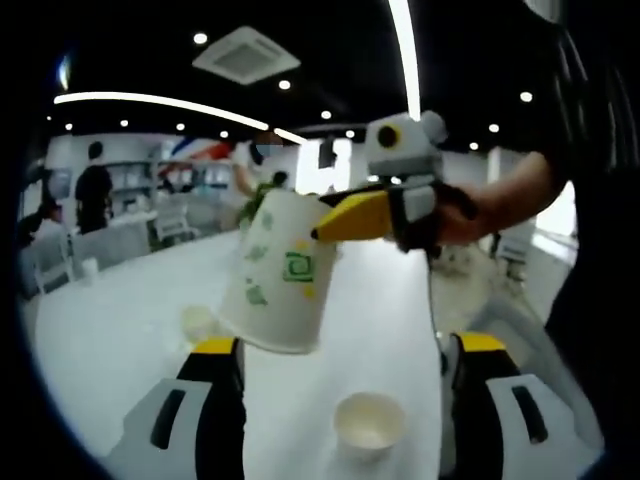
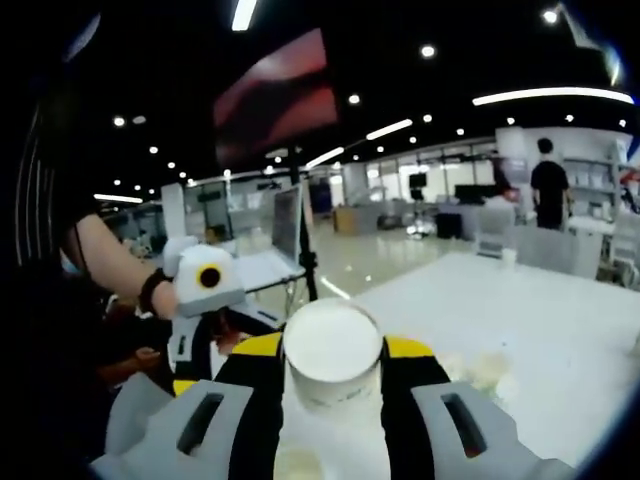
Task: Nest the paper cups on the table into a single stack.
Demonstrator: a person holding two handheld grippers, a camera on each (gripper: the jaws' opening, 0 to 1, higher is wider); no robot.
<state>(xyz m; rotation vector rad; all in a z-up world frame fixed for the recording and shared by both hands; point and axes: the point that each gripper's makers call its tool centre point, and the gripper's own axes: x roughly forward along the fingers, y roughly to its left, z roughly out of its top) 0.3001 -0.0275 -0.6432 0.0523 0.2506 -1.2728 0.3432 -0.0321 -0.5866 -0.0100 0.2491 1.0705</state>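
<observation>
1. Bright open office hall with ceiling spotlights and long light strips lies behind a white surface (image 1: 120, 330); a person (image 1: 92, 192) in dark clothes stands far back by some shelves.
2. In the left gripper view, a small paper cup (image 1: 198, 322) stands upright on the surface just left of the held cup, mouth up; I cannot tell whether anything is in it.
3. A printed paper cup (image 1: 278, 268) with green marks is held in the air above the surface, tilted, its long axis leaning so the mouth points up and to the right and its base down toward the left gripper's jaws.
4. Another paper cup (image 1: 369, 423) stands upright on the surface between the left gripper's jaws, nearer the right jaw, mouth up, with a pale hollow inside and nothing visible in it.
5. The left gripper (image 1: 340, 365) has its jaws spread wide, touching no cup.
6. The right gripper (image 1: 345, 222) comes in from the right, held by a hand (image 1: 470, 212); one yellow jaw meets the rim of the printed cup.
7. In the right gripper view, that cup's white base (image 2: 332, 350) faces the camera, clamped between the right gripper's jaws.
</observation>
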